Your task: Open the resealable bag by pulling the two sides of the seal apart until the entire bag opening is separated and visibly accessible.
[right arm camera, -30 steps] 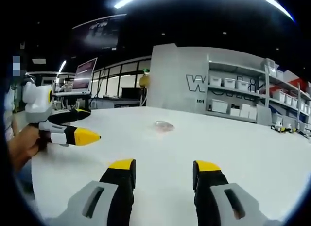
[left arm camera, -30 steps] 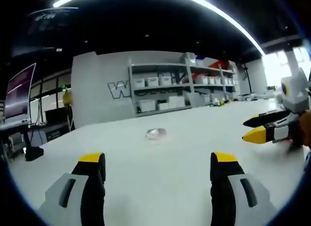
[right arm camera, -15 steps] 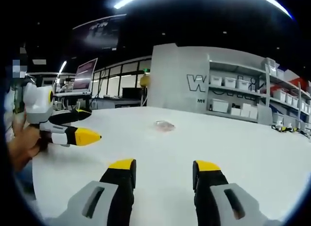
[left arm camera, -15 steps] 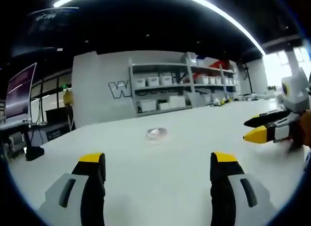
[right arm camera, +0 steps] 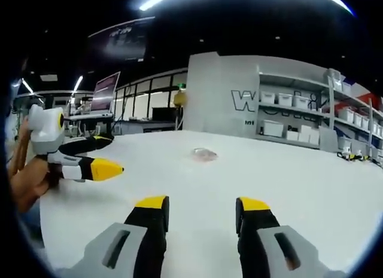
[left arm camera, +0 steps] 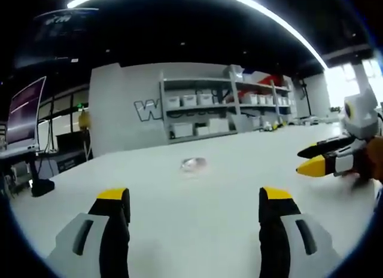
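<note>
A small clear bag (left arm camera: pixel 192 164) (right arm camera: pixel 204 153) lies flat and crumpled on the white table (left arm camera: pixel 197 230), at twelve o'clock, well ahead of both grippers. The left gripper (left arm camera: pixel 194 205) and right gripper (right arm camera: pixel 201 210) hover with jaws spread wide, holding nothing.
</note>
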